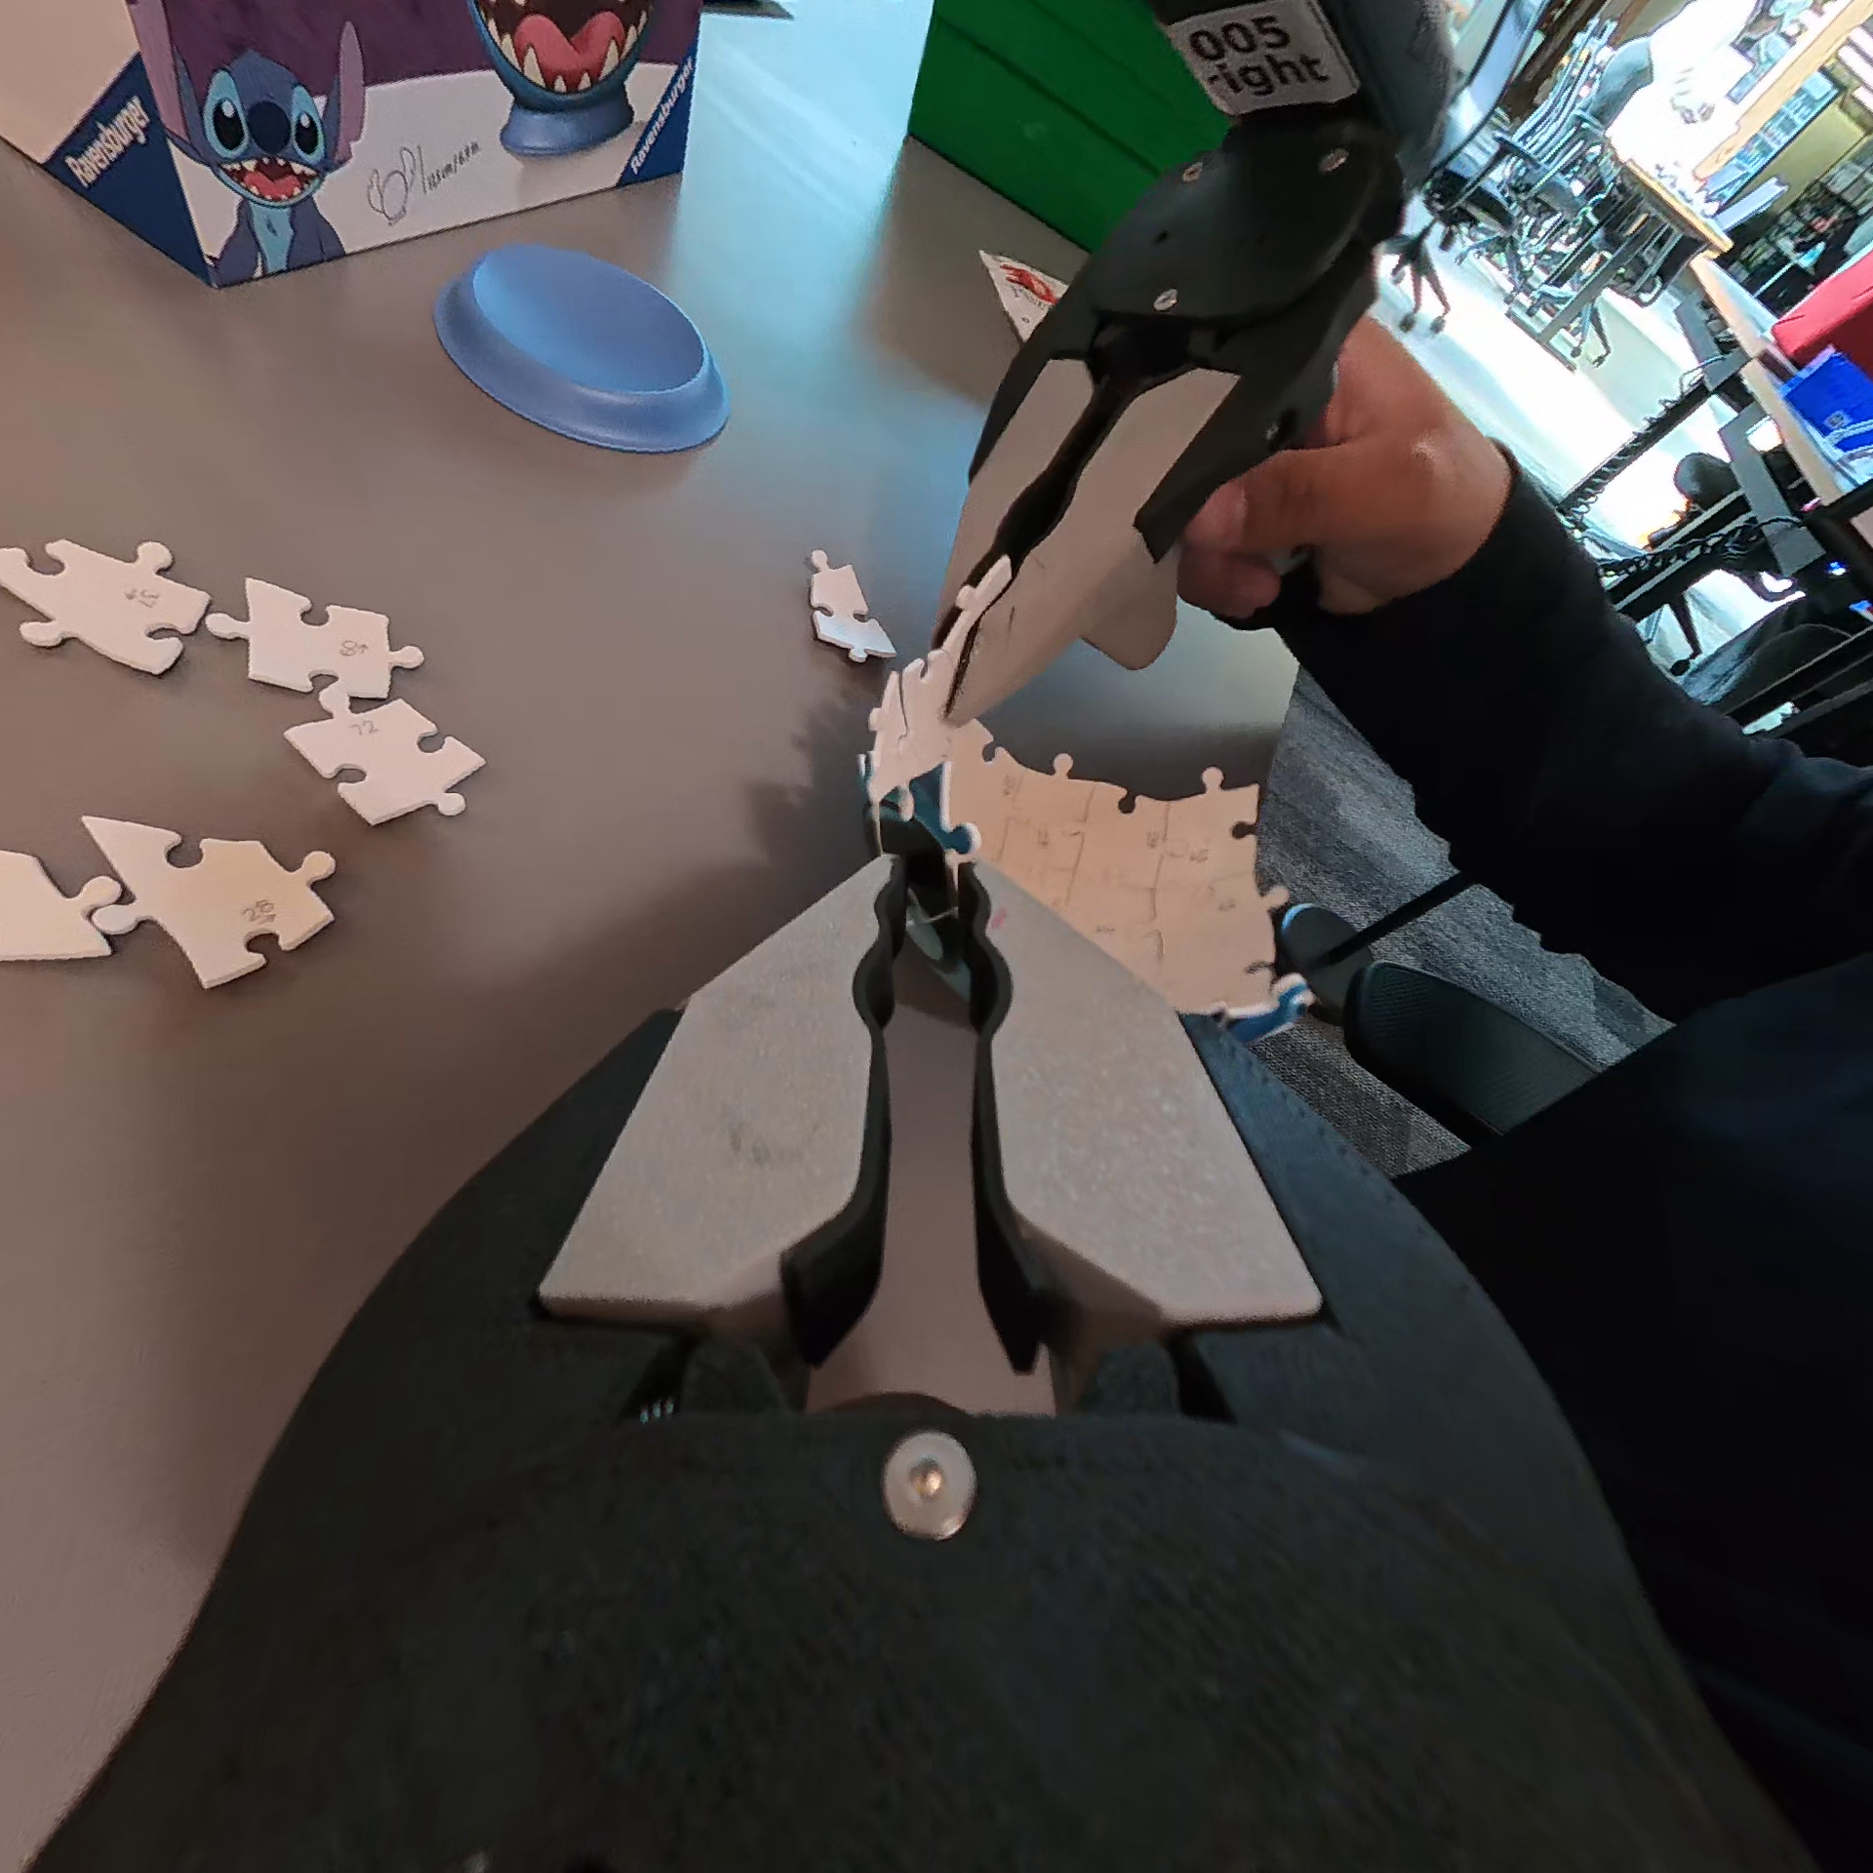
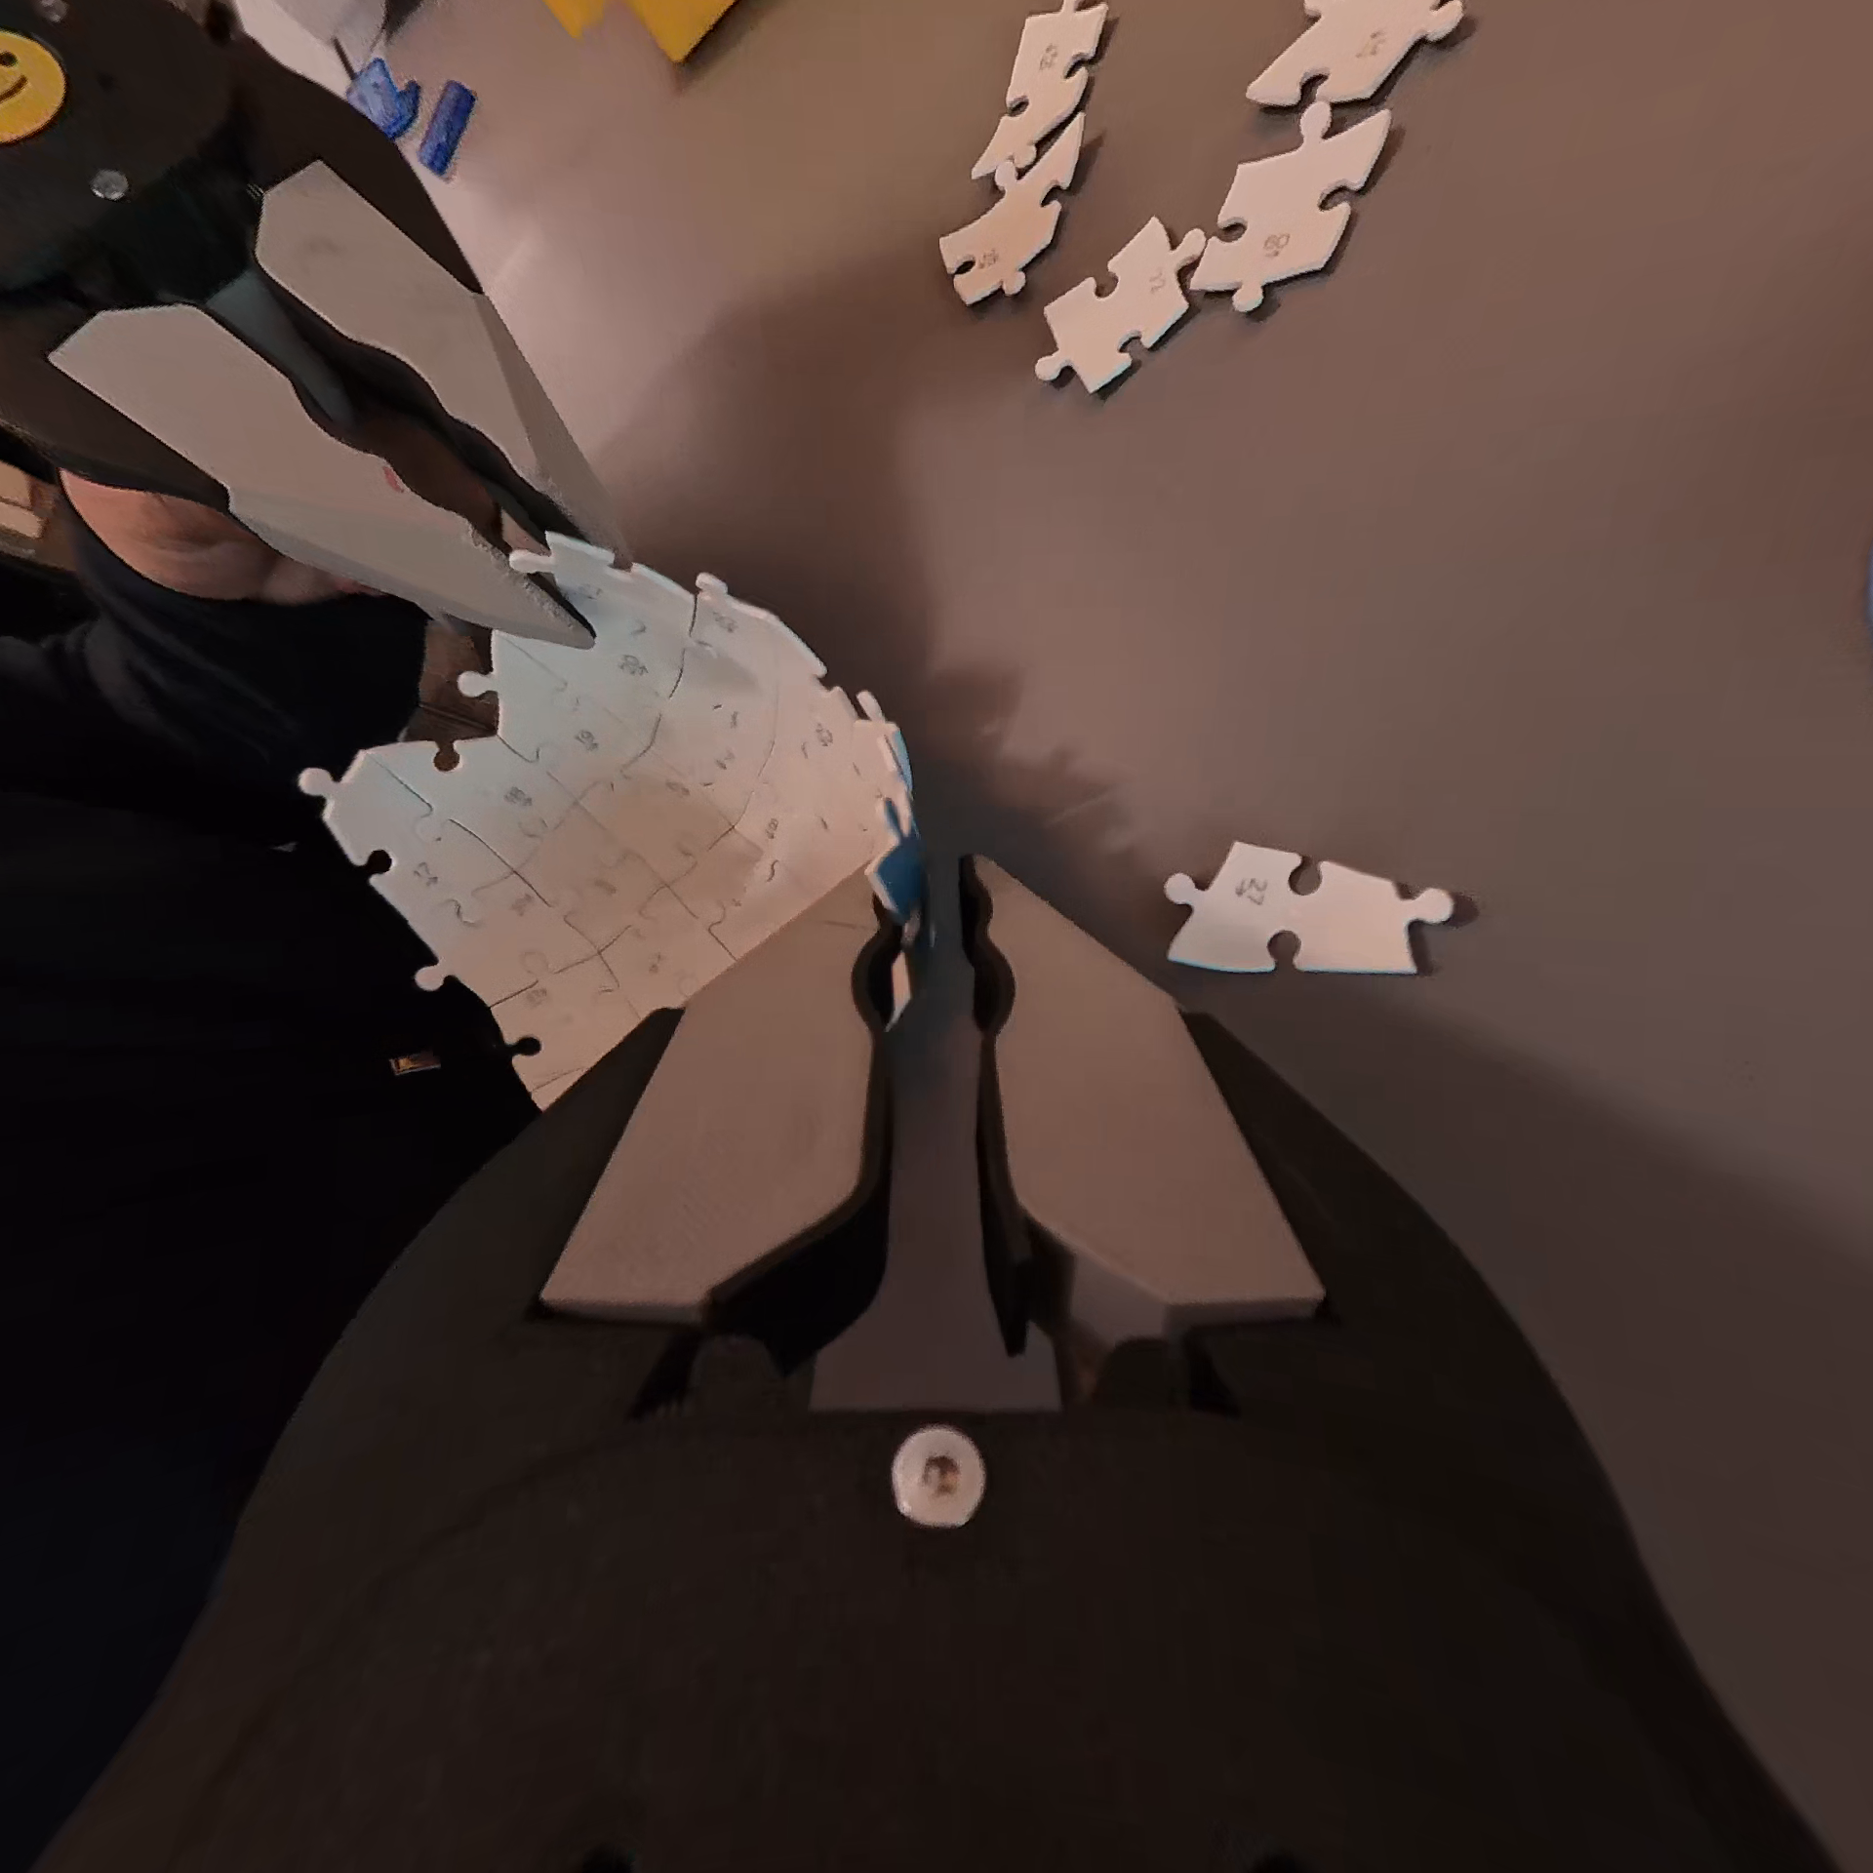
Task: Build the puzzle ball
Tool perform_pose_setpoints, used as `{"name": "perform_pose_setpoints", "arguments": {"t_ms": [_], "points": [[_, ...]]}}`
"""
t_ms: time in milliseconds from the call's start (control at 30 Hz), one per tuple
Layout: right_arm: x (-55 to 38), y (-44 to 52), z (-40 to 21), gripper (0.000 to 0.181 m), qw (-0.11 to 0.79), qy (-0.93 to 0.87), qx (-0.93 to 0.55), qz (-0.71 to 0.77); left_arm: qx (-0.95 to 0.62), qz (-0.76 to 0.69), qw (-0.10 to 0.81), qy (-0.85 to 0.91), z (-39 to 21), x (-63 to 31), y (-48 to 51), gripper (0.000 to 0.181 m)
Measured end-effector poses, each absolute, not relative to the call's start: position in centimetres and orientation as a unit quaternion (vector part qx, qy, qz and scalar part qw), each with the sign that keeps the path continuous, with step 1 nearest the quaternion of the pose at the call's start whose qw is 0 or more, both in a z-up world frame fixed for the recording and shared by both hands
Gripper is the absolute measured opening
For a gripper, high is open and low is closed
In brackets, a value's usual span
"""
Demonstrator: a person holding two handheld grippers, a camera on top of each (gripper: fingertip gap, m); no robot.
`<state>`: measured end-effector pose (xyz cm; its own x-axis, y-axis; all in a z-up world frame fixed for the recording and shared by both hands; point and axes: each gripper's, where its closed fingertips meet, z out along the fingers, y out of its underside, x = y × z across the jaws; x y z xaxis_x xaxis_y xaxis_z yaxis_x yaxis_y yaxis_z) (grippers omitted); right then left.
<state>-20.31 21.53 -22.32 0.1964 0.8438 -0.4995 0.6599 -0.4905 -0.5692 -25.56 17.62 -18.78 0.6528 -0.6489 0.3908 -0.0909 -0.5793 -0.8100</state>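
A partly built puzzle ball shell (image 1: 1115, 862), a curved sheet of joined white-backed pieces with blue printed edges, is held in the air between both grippers. My left gripper (image 1: 927, 877) is shut on one edge of the shell; it shows in the right wrist view (image 2: 563, 608) at the shell's (image 2: 608, 811) far rim. My right gripper (image 2: 948, 877) is shut on a puzzle piece (image 2: 900, 872) at the opposite rim, seen edge-on; I cannot tell whether it is fully locked in. In the left wrist view the right gripper (image 1: 953, 704) comes down from above.
Several loose white pieces (image 1: 314, 639) lie on the grey table (image 1: 608, 568), also in the right wrist view (image 2: 1115, 304), plus a joined pair (image 2: 1307, 912). A blue stand (image 1: 583, 345), the puzzle box (image 1: 304, 122) and a green box (image 1: 1034, 101) stand behind. The table edge and carpet (image 1: 1348, 811) are to the right. Spacing between my two grippers at the tips: around 8 centimetres.
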Motion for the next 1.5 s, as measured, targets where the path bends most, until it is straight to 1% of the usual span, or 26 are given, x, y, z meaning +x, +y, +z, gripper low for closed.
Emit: {"name": "perform_pose_setpoints", "arguments": {"t_ms": [67, 100, 133, 233, 300, 367, 467, 533, 733, 867, 1133, 1167, 1367, 1500], "points": [[-20.4, 21.4, -22.5, 0.022, 0.096, -0.491, -0.763, 0.41, -0.816, -0.352, 0.397, 0.229, -18.9, -25.4, 17.6, 0.007], [-20.5, 21.3, -22.6, 0.026, 0.09, -0.491, -0.76, 0.416, -0.816, -0.352, 0.396, 0.23, -18.9, -25.4, 17.5, 0.007], [-20.6, 21.3, -22.5, 0.025, 0.086, -0.492, -0.757, 0.422, -0.816, -0.352, 0.396, 0.231, -18.9, -25.3, 17.5, 0.007], [-20.9, 21.0, -22.4, 0.01, 0.079, -0.505, -0.738, 0.441, -0.816, -0.353, 0.395, 0.233, -19.0, -25.3, 17.5, 0.007], [-21.1, 20.6, -22.3, 0.011, 0.068, -0.513, -0.726, 0.453, -0.815, -0.353, 0.394, 0.236, -19.0, -25.2, 17.4, 0.007], [-21.3, 20.9, -22.6, 0.019, 0.066, -0.518, -0.725, 0.45, -0.814, -0.355, 0.391, 0.241, -19.1, -25.2, 17.3, 0.007], [-21.8, 20.8, -22.3, 0.015, 0.066, -0.531, -0.706, 0.463, -0.814, -0.36, 0.387, 0.241, -19.2, -25.1, 17.3, 0.007], [-21.9, 20.7, -22.5, 0.001, 0.063, -0.544, -0.699, 0.46, -0.813, -0.363, 0.385, 0.241, -19.3, -25.1, 17.2, 0.007], [-22.0, 20.5, -22.7, 0.0, 0.053, -0.543, -0.695, 0.468, -0.815, -0.361, 0.387, 0.236, -19.3, -25.4, 17.4, 0.007], [-21.9, 19.7, -23.0, 0.0, 0.02, -0.543, -0.684, 0.486, -0.815, -0.367, 0.383, 0.234, -19.4, -25.5, 17.4, 0.007], [-22.3, 20.3, -22.9, 0.0, 0.012, -0.511, -0.689, 0.514, -0.813, -0.369, 0.387, 0.232, -19.2, -25.6, 17.5, 0.007], [-22.3, 20.4, -22.9, 0.002, 0.013, -0.511, -0.69, 0.513, -0.813, -0.369, 0.387, 0.232, -19.2, -25.5, 17.5, 0.007], [-21.9, 20.8, -23.1, 0.026, 0.037, -0.519, -0.704, 0.484, -0.811, -0.37, 0.389, 0.232, -19.1, -25.5, 17.4, 0.007], [-21.0, 20.8, -22.8, 0.029, 0.048, -0.522, -0.707, 0.475, -0.811, -0.369, 0.39, 0.232, -19.0, -25.4, 17.2, 0.006]]}}
